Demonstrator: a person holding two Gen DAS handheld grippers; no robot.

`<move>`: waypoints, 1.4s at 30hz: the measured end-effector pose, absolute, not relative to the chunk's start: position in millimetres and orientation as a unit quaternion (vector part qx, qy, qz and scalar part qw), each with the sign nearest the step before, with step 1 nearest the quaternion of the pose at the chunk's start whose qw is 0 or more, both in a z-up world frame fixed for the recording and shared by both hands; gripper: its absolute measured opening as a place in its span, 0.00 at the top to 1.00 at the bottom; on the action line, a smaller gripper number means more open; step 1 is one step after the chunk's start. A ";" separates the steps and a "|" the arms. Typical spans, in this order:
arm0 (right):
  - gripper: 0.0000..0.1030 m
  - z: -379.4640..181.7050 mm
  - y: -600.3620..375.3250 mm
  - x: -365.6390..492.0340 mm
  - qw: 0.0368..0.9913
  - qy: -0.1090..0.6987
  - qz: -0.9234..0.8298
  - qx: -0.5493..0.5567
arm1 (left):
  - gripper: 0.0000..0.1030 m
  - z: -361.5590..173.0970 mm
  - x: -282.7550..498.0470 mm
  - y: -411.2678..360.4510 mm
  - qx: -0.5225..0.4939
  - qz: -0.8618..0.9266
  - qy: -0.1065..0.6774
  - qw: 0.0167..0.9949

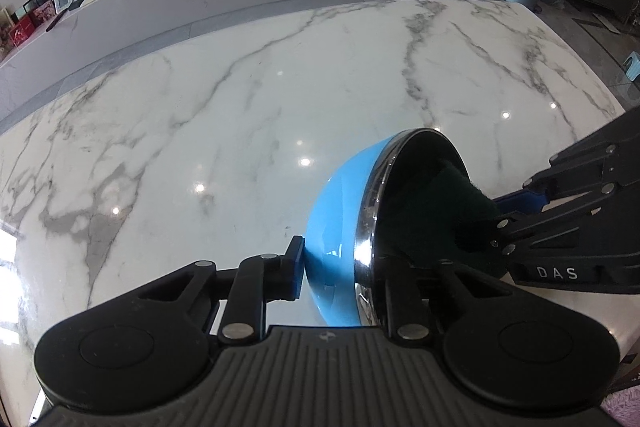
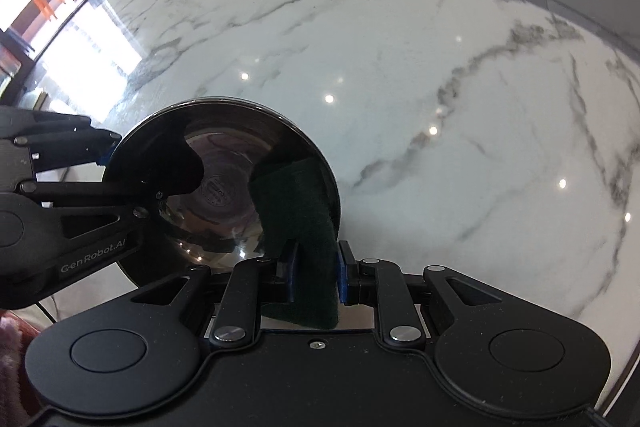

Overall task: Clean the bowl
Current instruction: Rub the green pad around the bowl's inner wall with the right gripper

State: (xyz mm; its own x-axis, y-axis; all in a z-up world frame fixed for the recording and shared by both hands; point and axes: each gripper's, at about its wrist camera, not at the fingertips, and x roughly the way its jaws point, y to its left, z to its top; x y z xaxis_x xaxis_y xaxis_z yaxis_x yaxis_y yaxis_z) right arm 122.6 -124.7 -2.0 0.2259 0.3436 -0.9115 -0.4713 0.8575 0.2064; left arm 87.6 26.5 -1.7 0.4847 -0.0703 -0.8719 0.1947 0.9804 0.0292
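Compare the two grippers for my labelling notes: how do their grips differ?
The left gripper clamps the bowl by its wall, one finger outside on the blue, one inside. The right gripper pinches a dark green scouring pad that reaches into the bowl. Both are shut on something.

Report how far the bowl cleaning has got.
Done: the left tongs grip the bowl by its rim, tilted on its side over the marble table. In hand: the right tongs press a dark green scouring pad inside it. Left: finishing the wipe; how clean the shiny inside is, I cannot tell.
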 end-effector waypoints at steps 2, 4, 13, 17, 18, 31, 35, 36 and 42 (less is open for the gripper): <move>0.84 -5.5 -132.6 124.3 0.773 0.581 0.254 -0.015 | 0.83 -1.9 88.2 27.1 0.060 -0.075 0.503 0.859; 0.84 -9.0 -138.6 125.1 0.765 0.594 0.248 0.019 | 0.82 -2.0 88.2 27.5 0.058 -0.075 0.503 0.859; 0.84 -10.1 -140.9 119.8 0.768 0.593 0.241 0.031 | 0.82 -2.7 86.1 20.8 0.089 -0.087 0.498 0.858; 0.84 -2.0 -131.4 115.7 0.784 0.569 0.248 -0.017 | 0.82 -3.2 85.8 19.7 0.093 -0.091 0.497 0.858; 0.84 1.2 -129.8 115.4 0.788 0.562 0.250 -0.025 | 0.82 -3.2 85.8 19.7 0.093 -0.092 0.497 0.858; 0.84 30.5 -108.2 117.0 0.805 0.516 0.284 -0.071 | 0.81 -4.3 85.3 19.1 0.101 -0.094 0.499 0.856; 0.84 22.3 -113.8 124.8 0.808 0.523 0.265 -0.060 | 0.81 -4.6 84.6 18.7 0.100 -0.095 0.500 0.855; 0.85 19.6 -116.1 126.8 0.808 0.526 0.260 -0.057 | 0.81 -4.8 84.6 19.4 0.098 -0.095 0.501 0.855; 0.85 7.7 -120.6 126.7 0.799 0.542 0.257 -0.044 | 0.81 -4.3 84.9 20.2 0.091 -0.093 0.502 0.855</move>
State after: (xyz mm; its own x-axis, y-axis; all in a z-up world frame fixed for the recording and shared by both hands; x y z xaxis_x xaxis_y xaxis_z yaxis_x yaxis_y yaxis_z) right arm 126.7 -120.6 7.7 0.2818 0.3632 -0.8881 -0.4575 0.8645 0.2084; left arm 84.9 20.2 -4.3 0.4783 -0.0672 -0.8756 0.2500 0.9662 0.0623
